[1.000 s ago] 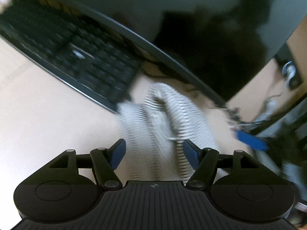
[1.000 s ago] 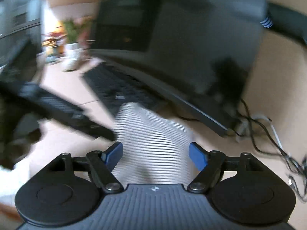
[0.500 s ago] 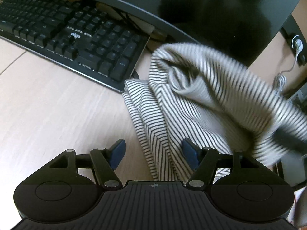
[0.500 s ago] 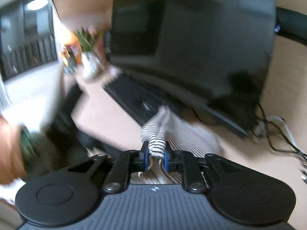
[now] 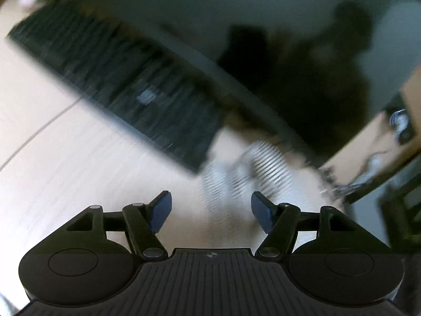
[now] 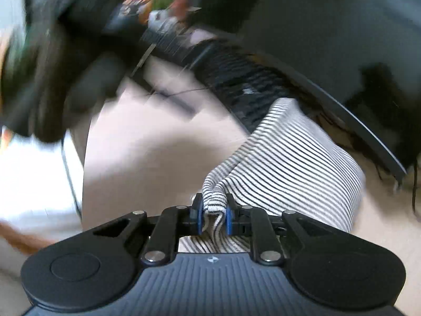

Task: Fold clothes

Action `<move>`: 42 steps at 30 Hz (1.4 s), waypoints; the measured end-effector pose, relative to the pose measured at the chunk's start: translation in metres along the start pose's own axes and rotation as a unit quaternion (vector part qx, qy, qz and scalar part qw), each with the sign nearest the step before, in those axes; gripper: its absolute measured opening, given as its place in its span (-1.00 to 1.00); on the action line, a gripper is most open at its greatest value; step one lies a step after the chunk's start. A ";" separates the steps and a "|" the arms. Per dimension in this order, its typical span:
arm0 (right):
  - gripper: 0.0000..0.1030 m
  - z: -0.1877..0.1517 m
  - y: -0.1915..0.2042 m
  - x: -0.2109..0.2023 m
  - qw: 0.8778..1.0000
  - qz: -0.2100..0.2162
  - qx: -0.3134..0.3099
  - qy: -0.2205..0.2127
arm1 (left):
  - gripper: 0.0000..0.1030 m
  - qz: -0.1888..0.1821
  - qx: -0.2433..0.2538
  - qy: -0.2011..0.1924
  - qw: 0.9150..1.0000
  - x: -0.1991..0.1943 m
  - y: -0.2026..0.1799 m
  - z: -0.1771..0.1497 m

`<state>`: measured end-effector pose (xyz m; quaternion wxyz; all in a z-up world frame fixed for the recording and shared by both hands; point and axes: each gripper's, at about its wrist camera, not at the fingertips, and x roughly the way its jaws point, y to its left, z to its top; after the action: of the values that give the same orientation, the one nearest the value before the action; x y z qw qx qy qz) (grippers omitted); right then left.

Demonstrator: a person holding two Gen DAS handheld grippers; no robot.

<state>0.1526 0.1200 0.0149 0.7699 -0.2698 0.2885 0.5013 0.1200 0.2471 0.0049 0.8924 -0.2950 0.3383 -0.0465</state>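
One striped garment [image 6: 284, 163] pinched in right gripper [image 6: 213, 214], left gripper [image 5: 210, 210] wide apart, empty, keyboard [image 5: 126, 92] motion-blurred, monitor [image 6: 342, 39] cropped.

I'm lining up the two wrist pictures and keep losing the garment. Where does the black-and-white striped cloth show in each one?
Left wrist view: the black-and-white striped cloth is blurred, lower centre-right, on the pale wooden desk beyond the open left gripper.
Right wrist view: it fills centre to right, a bunched edge pinched in the shut right gripper.
Shared landmark: the black keyboard, just behind the cloth in both.
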 end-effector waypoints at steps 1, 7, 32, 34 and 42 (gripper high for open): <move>-0.68 0.000 0.007 0.003 1.000 -0.002 -0.016 0.002 | 0.39 -0.006 0.002 -0.008 1.000 -0.005 -0.004 0.005; -0.67 0.002 0.020 0.006 0.999 -0.010 -0.046 0.000 | 0.20 -0.031 0.063 0.020 0.997 0.026 -0.043 0.007; -0.36 -0.022 -0.044 -0.028 0.994 -0.095 0.059 0.000 | -0.71 0.016 0.038 0.026 0.999 0.058 -0.009 -0.004; -0.28 -0.022 -0.053 -0.032 0.993 -0.081 0.083 -0.007 | -0.70 0.026 0.051 0.020 0.998 0.058 -0.013 -0.006; 0.01 -0.020 -0.056 -0.052 0.987 -0.052 0.135 -0.075 | -0.69 0.036 0.052 0.015 0.998 0.058 -0.014 -0.007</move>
<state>0.1840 0.0542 0.0459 0.8437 -0.1397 0.2803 0.4361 0.1619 0.2156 -0.0254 0.9025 -0.2353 0.3590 -0.0361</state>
